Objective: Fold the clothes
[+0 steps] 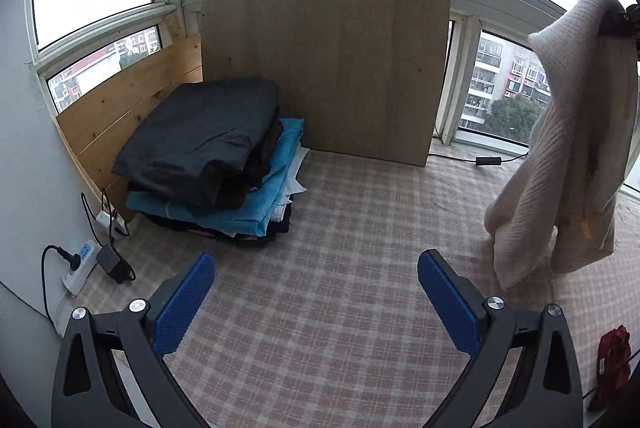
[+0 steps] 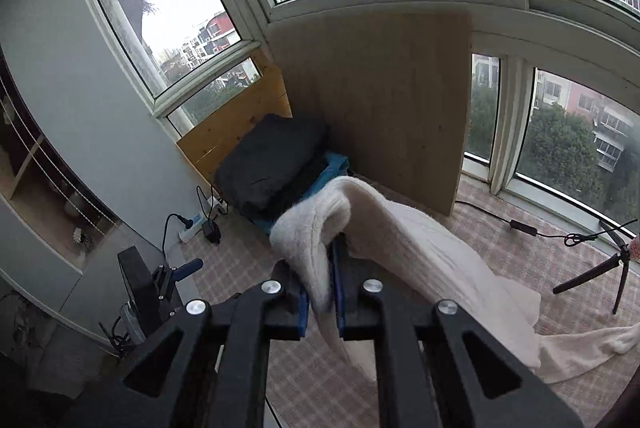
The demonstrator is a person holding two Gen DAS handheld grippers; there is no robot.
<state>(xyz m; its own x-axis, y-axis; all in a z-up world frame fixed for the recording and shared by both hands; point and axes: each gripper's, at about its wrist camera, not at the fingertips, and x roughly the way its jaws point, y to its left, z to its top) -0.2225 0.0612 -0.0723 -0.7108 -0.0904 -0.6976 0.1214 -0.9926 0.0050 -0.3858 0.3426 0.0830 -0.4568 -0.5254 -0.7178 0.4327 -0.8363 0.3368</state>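
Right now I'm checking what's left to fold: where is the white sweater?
The white sweater hangs from the shut right gripper above the checked cloth, on the right in the left wrist view, away from the folded pile.

white knit sweater point(image 2: 420, 252) | hanging lifted | hem touching checked cloth point(image 1: 320, 248)

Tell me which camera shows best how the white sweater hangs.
The left wrist view: there the white sweater hangs full length from the right gripper, hem brushing the checked cover. The right wrist view shows only the pinched fold and fabric trailing away.
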